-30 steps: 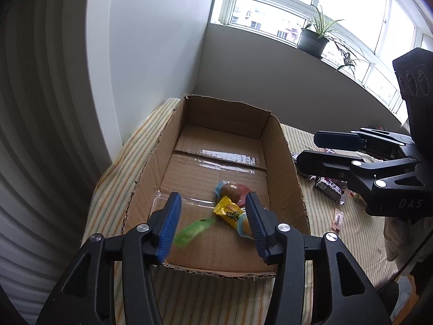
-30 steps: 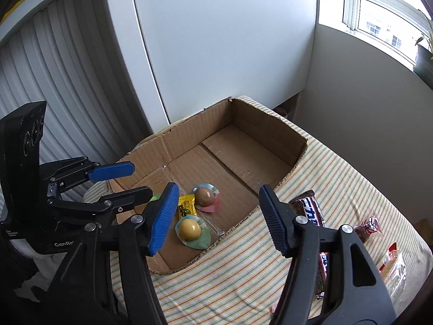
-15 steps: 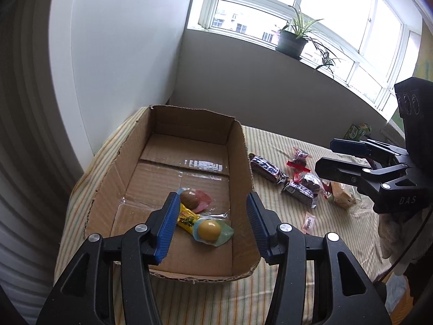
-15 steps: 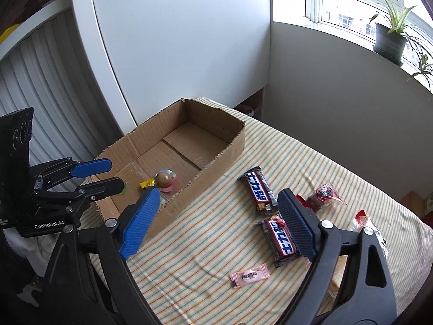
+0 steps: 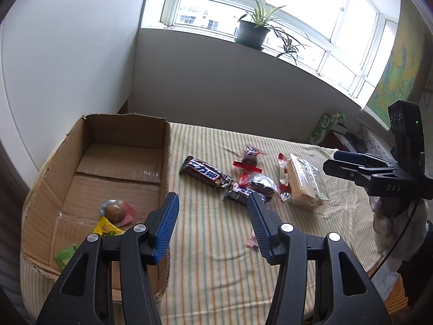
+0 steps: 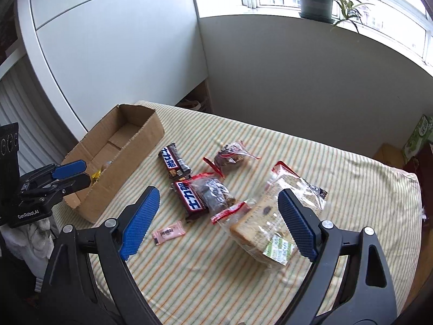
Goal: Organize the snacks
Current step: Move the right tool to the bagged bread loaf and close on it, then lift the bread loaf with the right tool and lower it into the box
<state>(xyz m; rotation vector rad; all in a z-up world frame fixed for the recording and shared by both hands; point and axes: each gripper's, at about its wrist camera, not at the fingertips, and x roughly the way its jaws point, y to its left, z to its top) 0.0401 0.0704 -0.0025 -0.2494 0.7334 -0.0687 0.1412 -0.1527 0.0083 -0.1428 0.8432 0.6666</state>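
Note:
A cardboard box (image 5: 127, 127) (image 6: 140, 140) lies at the left of the striped table and holds a round brown sweet (image 5: 113, 210), a yellow packet (image 5: 107, 229) and a green packet (image 5: 65, 256). Loose on the cloth lie two chocolate bars (image 5: 205, 172) (image 6: 174, 159) (image 6: 190, 196), two dark wrapped cakes (image 6: 230, 155) (image 6: 216, 192), a bagged bread slab (image 5: 304, 187) (image 6: 266, 224) and a small pink sweet (image 6: 168, 232). My left gripper (image 5: 213, 205) is open and empty beside the box's right wall. My right gripper (image 6: 216, 197) is open and empty above the snacks.
A potted plant (image 5: 250, 33) stands on the window sill behind the table. A green carton (image 5: 324, 127) sits past the table's far right corner. A white cabinet (image 6: 113, 54) stands behind the box. The striped cloth (image 6: 324, 168) covers the table.
Both grippers have swung right, away from the box toward the loose snacks. The green packet that was falling from the left gripper now lies in the box.

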